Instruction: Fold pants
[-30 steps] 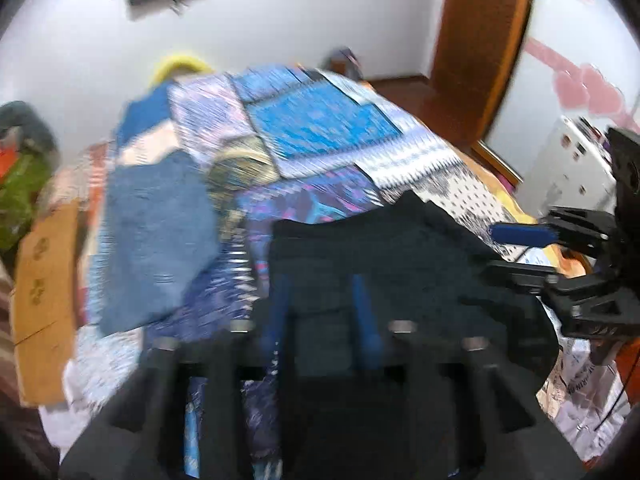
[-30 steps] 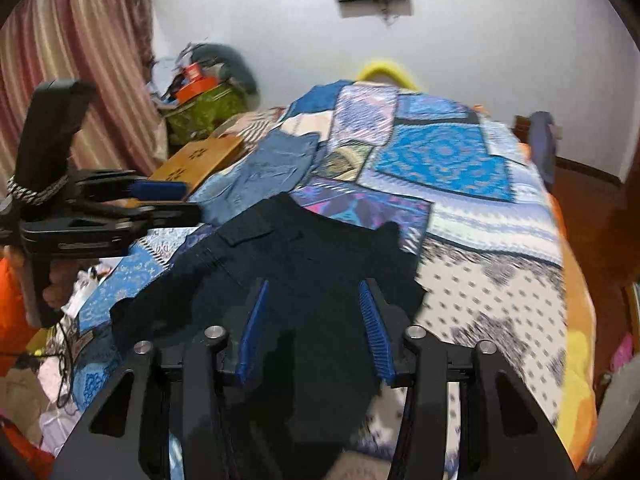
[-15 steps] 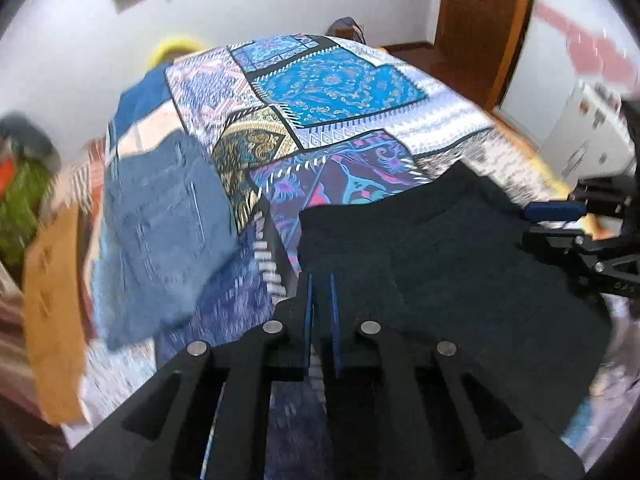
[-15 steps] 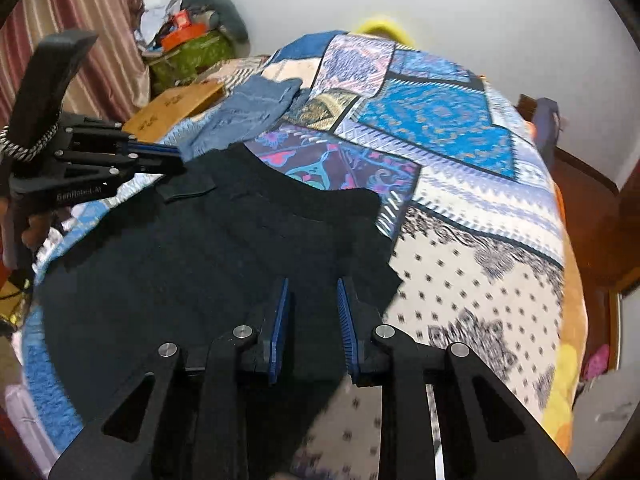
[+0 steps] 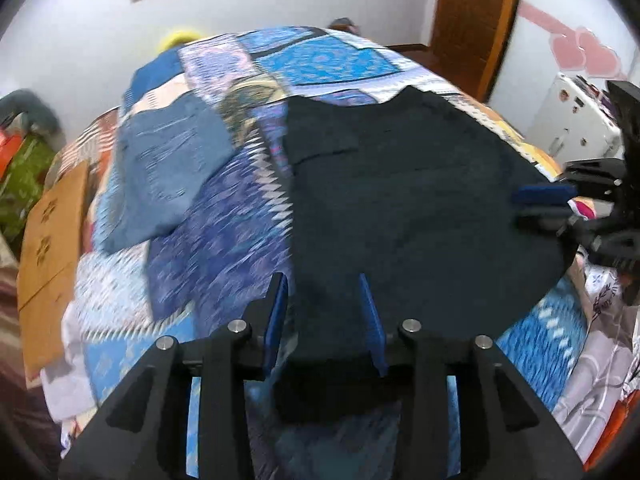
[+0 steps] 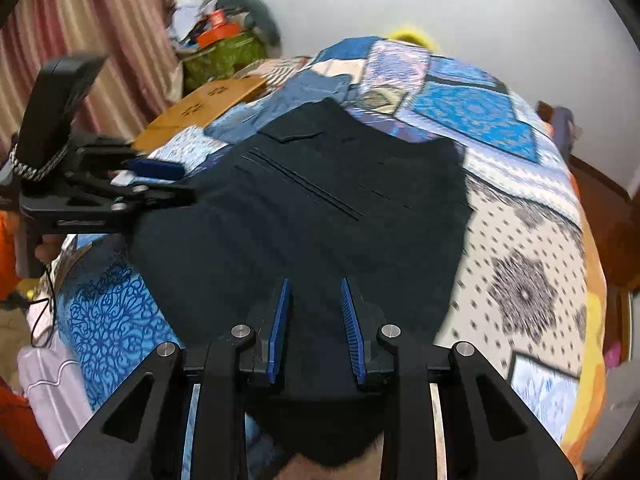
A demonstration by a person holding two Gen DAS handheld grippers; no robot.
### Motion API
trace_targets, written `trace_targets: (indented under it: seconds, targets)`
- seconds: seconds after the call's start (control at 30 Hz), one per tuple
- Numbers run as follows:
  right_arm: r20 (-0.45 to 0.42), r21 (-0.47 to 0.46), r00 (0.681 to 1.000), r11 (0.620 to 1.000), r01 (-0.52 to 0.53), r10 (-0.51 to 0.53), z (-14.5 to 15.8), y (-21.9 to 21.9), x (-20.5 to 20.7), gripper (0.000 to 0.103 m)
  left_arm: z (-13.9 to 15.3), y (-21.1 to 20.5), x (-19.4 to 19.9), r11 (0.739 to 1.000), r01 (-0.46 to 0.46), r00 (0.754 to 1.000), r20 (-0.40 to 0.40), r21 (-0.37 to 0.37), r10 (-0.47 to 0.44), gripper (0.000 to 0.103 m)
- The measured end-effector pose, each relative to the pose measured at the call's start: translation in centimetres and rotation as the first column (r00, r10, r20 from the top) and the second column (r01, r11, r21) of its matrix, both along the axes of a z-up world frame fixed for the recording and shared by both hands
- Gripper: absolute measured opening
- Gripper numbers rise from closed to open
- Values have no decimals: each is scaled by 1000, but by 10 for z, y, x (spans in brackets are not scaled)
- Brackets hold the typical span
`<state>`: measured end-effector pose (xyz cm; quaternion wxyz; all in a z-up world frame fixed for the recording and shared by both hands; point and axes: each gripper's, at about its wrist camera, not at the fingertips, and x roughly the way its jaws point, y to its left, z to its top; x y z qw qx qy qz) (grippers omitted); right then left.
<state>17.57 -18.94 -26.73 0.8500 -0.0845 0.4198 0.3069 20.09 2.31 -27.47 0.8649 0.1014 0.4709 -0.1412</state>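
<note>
Nearby: folded jeans (image 5: 168, 168), cardboard (image 6: 204, 108) beside black pants (image 5: 400, 200). No readable writing. Left gripper (image 5: 324, 312), right gripper (image 6: 314, 312): jaws apart, holding nothing.

Left tool (image 5: 324, 304): jaws, nearly closed half a second ago, now spread apart over the 6 o'clock hem of the black pants (image 5: 408, 200); the view has tilted up, so more wall shows at 12 o'clock. Right tool (image 6: 314, 304): jaws likewise wider than half a second ago, no fabric pinched between them. The pants now lie flatter across the bedspread (image 6: 520, 240), reaching farther toward 12 o'clock in both views. In the left wrist view, the right tool (image 5: 540, 202) sits at 3 o'clock with its blue pad over the pants' edge.
</note>
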Motion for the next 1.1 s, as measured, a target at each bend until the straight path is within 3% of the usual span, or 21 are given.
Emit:
trace_targets:
  seconds: [0.07,0.17,0.27,0.33,0.43,0.5,0.63,0.7,0.87,1.0,1.1]
  targets:
    - [11,-6,998,998,59,-59,6,-17,-5,23,-2,14,-9,998,-37,999,-1,47,37,38]
    - [23,-53,990,989,141,-139,5,-44,-14,24,-16,35,-12,980,-109,993,-30,166,116,27]
    - [1,-84,971,968,238,-239,4,-74,-16,24,-12,53,-13,980,-158,985,-47,121,165,27]
    - [-5,-72,960,957,280,-281,9,-88,-17,24,4,55,-14,982,-173,985,-4,80,174,27]
    - [-5,-11,951,951,308,-308,24,-99,-20,28,30,47,-14,988,-154,987,59,24,152,38]
    - [34,7,951,951,308,-308,36,-96,-21,46,43,37,-10,991,-132,988,82,-22,133,61]
    - [69,75,958,959,273,-278,49,-79,-19,60,56,15,7,994,-83,991,104,-68,90,76]
    - [52,101,960,958,269,-275,45,-72,-11,66,52,5,18,995,-71,993,87,-74,77,83]
    - [-76,142,963,953,267,-259,13,-58,14,67,23,-12,51,991,-41,998,-52,-127,35,84]
    - [-185,142,952,952,273,-245,-13,-55,32,67,-1,-19,74,993,-31,990,-137,-112,16,84]
    - [-261,186,939,943,278,-225,-23,-58,43,72,-14,-20,85,987,-38,980,-198,-157,6,84]
